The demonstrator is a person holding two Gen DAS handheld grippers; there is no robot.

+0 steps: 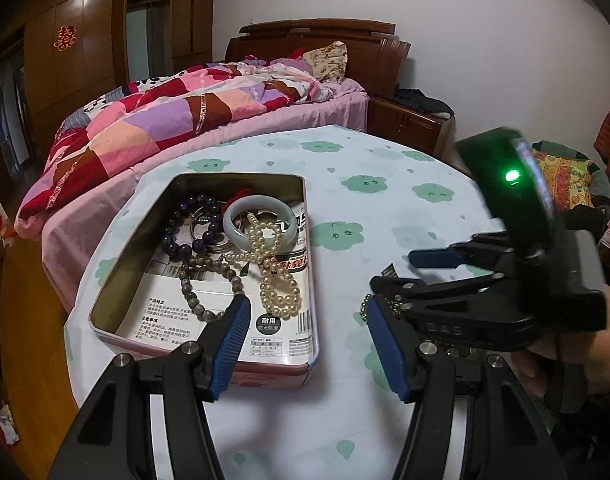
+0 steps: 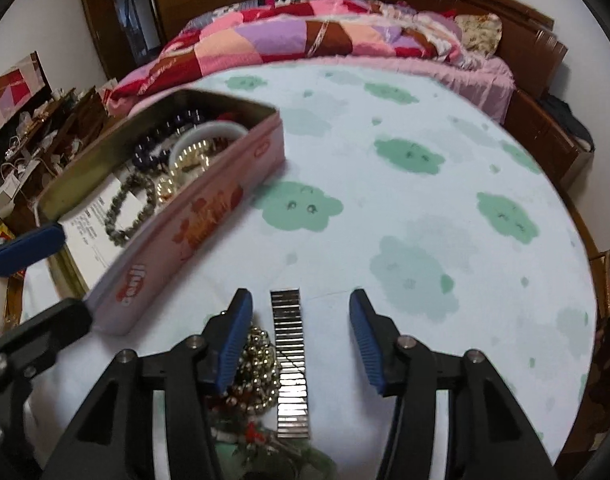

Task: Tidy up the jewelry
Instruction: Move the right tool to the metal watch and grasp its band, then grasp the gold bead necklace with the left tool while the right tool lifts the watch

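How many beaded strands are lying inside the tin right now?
3: purple beads at the tin's far left, grey beads nearer the camera, pearl strand on the right. Others may hide beneath.

We read "耐用" over "防水防滑" on dark badge of printed sheet [image 1: 265, 324] lining open tin [image 1: 105, 304]. Heading "产品特点" stands on same sheet's white panel, smaller lines beneath too fine to read. Red double-happiness sign "囍" [image 1: 65, 38] hangs on wooden wardrobe door [image 1: 45, 60]. Red lettering on tin's pink side, right wrist view, blurred beyond reading.
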